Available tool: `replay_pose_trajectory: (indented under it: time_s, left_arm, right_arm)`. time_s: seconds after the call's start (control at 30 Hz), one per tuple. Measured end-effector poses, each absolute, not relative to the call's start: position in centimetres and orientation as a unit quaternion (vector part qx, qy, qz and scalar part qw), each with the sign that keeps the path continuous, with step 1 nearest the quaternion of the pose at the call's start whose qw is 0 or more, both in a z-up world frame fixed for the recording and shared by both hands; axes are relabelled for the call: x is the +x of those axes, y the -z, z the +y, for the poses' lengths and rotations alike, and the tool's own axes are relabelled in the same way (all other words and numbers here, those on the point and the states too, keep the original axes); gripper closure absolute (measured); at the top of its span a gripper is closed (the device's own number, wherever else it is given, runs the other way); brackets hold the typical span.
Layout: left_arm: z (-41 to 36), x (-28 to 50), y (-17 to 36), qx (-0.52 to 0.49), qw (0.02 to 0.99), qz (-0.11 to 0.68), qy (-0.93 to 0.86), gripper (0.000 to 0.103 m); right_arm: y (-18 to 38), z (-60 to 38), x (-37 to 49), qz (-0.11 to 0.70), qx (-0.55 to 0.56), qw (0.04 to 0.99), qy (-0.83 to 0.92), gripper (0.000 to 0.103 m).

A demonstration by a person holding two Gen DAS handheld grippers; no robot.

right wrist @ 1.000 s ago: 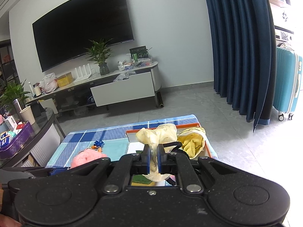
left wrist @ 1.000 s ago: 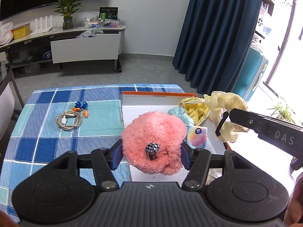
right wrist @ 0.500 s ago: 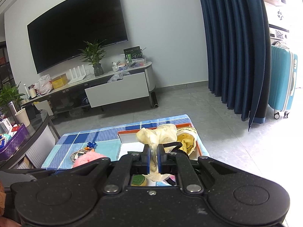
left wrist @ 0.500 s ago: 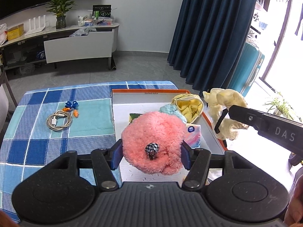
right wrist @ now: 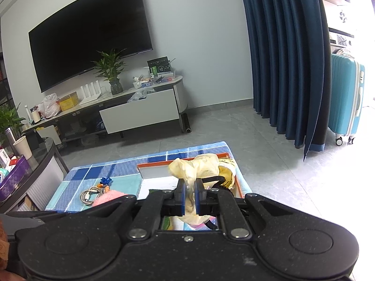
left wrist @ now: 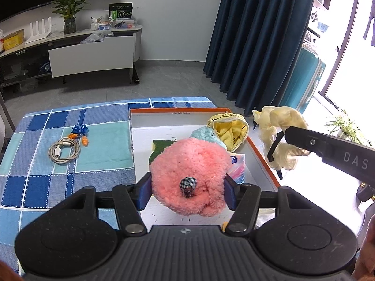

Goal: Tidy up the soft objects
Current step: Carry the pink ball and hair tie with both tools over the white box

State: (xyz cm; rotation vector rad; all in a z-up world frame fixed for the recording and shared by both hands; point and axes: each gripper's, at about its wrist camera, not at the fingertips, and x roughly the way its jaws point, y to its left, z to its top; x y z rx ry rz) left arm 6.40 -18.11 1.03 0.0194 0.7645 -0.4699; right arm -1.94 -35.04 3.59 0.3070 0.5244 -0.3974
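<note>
The left claw (left wrist: 188,193) is closed on one pink fluffy ball (left wrist: 189,173), which is pressed between its two blue pads; a small checkered knot (left wrist: 188,184) is seen on the ball's near side. The ball is held above the near part of one orange-edged white box (left wrist: 178,112).

Just beyond the ball, inside the box, one green pad (left wrist: 161,149), one light-blue fluffy piece (left wrist: 206,134), one yellow cloth bundle (left wrist: 230,130) and one small tissue pack (left wrist: 236,166) are seen; the print on the pack cannot be read.

To the right of the left claw, beyond the box edge, the right claw (right wrist: 189,195) is shut narrowly on one pale yellow glove (left wrist: 279,131), with a thin black band (left wrist: 274,145) hanging beside it. "DAS" is read on its black finger.

To the left, on the blue checked cloth (left wrist: 35,159), one coiled white cable (left wrist: 64,151) and one blue-and-orange cord (left wrist: 80,133) are lying.

Compared with the earlier frames, the grips are unchanged, and the box and cloth are seen slightly lower in the left view.
</note>
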Motion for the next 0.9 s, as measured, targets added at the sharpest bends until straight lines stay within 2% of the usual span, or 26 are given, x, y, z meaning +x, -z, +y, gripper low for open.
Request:
replay_pose_trajectory:
  time_s: [0.9]
  left_arm:
    - [-20.1, 8.7, 0.4, 0.017, 0.889, 0.39, 0.238, 0.042]
  right_arm:
    - [-2.1, -37.1, 0.1, 0.277, 0.148, 0.928, 0.2, 0.093]
